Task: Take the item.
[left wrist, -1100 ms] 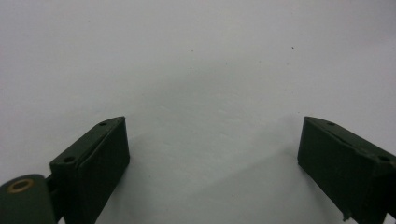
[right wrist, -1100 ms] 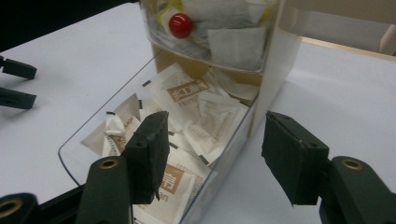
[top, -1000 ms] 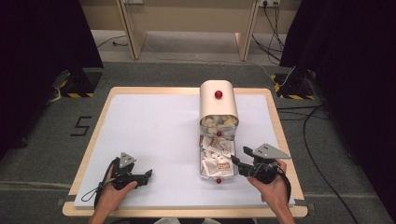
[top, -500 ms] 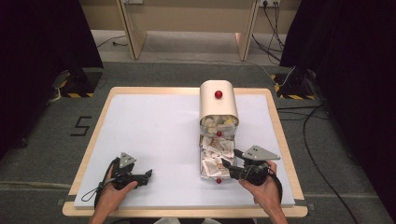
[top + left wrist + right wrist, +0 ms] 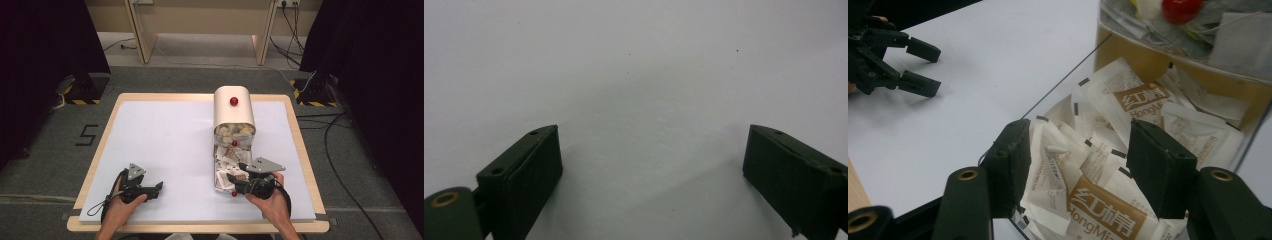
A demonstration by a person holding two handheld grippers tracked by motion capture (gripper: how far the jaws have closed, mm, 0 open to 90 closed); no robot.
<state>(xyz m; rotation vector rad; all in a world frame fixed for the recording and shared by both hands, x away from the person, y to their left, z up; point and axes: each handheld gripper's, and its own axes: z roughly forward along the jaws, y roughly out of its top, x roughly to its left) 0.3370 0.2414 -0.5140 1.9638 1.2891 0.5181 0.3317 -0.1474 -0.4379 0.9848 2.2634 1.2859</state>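
Right gripper point(image 5: 1075, 172): jaws part-open, just closing slightly, straddling white sachets point(image 5: 1098, 200) in clear tray point(image 5: 219, 187), none gripped; left gripper point(image 5: 651, 165): wide open, empty, over white table point(image 5: 165, 135).

Grey carpet floor point(image 5: 45, 165), black curtains point(image 5: 40, 55) at both sides, wooden furniture legs point(image 5: 142, 30) behind.

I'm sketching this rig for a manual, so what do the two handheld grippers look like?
Both are black. The left gripper and the right gripper each carry a grey three-cornered plate on top and end in two flat, blocky black jaws with small screw holes. Brass-coloured rivets sit at the jaw pivots. A black cable trails from the left one. The forearms are bare, with no sleeves.
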